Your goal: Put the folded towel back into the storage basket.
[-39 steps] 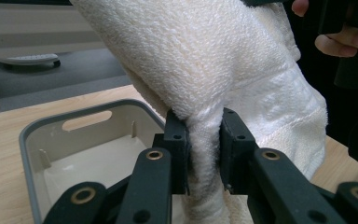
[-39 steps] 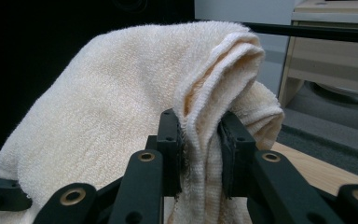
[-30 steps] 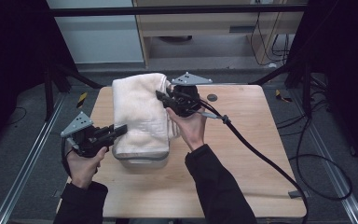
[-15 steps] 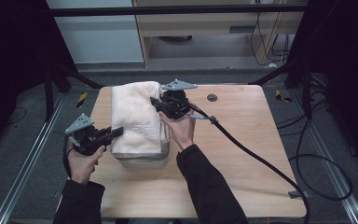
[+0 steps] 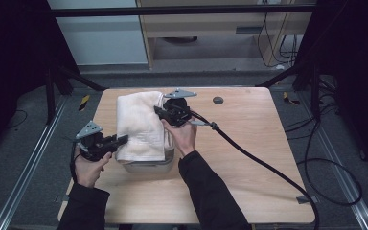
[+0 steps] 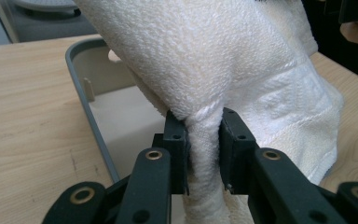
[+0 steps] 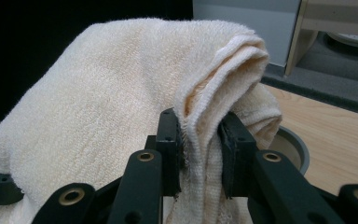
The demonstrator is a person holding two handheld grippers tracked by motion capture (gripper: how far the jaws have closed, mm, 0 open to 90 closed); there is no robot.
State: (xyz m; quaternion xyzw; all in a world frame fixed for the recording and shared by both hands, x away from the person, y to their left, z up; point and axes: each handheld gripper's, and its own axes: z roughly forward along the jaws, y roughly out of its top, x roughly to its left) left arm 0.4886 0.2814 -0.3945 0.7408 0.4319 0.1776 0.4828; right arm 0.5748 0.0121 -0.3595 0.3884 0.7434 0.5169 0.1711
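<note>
Cream terry-cloth towel [image 5: 139, 125]: draping over a grey plastic tub [image 5: 149, 165] at the wooden bench's [image 5: 249, 158] centre-left. Left claw [image 5: 120, 140] is gripping its 8 o'clock edge; right claw [image 5: 157, 111] is pinching its 2 o'clock fold.

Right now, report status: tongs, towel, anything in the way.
Left tongs shut on towel. Right tongs shut on towel. Towel draped over grey tray. Nothing in the way.
</note>
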